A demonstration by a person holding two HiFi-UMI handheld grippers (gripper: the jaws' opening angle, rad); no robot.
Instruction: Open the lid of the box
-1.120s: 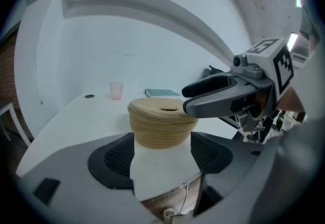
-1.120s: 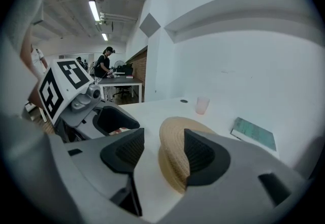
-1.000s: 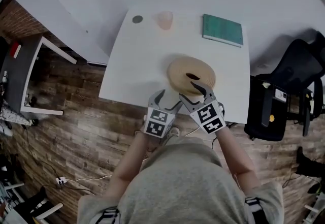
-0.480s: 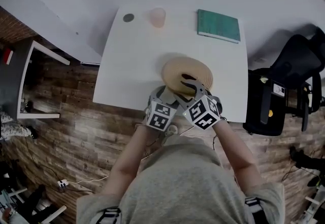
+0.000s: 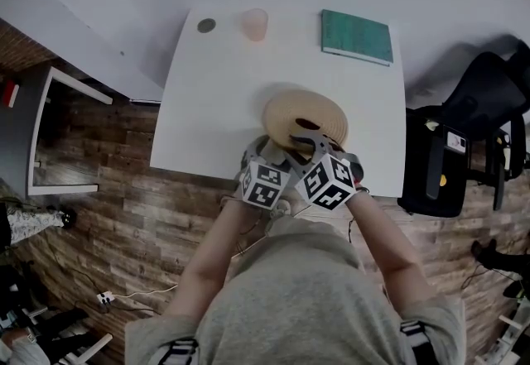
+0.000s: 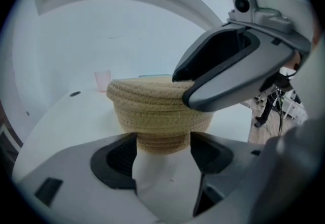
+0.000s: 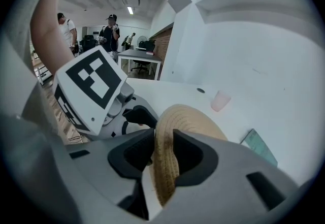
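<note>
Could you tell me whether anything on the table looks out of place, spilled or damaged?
Nothing stands out. The woven box sits upright on the white table with its lid on, the pink cup stands upright and the green book lies flat. No spill or damage shows.

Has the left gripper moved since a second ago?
Yes: the left gripper has moved closer to the woven box, up and right in the head view.

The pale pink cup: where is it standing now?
In the head view, the pale pink plastic cup stands near the white table's far edge, between the small dark disc at left and the green book at right.
</note>
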